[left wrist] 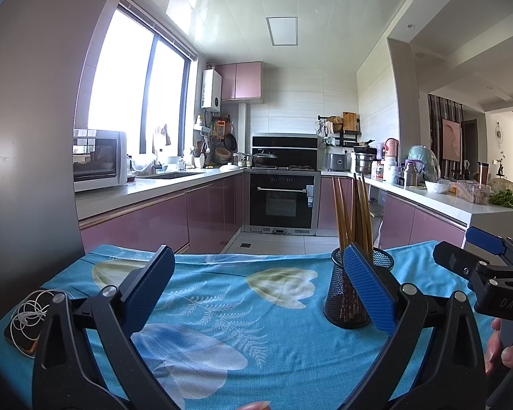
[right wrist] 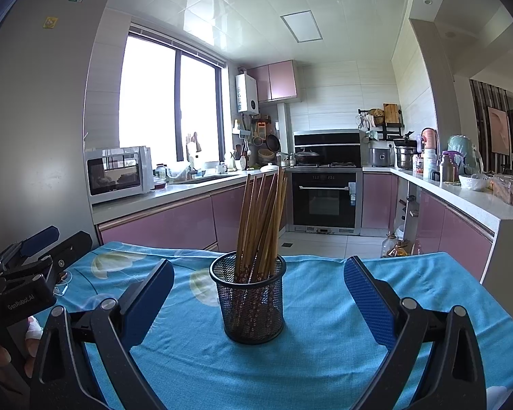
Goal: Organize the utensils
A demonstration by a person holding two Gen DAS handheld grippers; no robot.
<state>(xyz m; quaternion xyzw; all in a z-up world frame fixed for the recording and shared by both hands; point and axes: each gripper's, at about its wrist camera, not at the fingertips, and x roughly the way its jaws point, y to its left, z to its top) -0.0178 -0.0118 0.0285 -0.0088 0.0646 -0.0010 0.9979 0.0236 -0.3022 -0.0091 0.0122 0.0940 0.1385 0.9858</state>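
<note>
Right wrist view: the right tool (right wrist: 258,288) stands wide open and holds nothing, its blue pads either side of the black mesh holder (right wrist: 251,302) at frame centre but clear of it. The wooden chopsticks (right wrist: 261,218) stand bundled in the holder, leaning slightly right, on the blue floral cloth covering the table (right wrist: 342,341).

Left wrist view: the left tool (left wrist: 256,282) is likewise wide open and empty, aimed at bare cloth, with the holder at its right pad.

Risks: the holder is light and top-heavy; a pad striking its rim or a sideways pull on the sticks would likely tip it and scatter them. The loose cloth could drag and slide the holder. The two tools sit near each other and could collide.

View differences: only the left wrist view shows a white cable (left wrist: 29,311) on what appears to be a phone at lower left. Only the right wrist view shows the holder whole.
</note>
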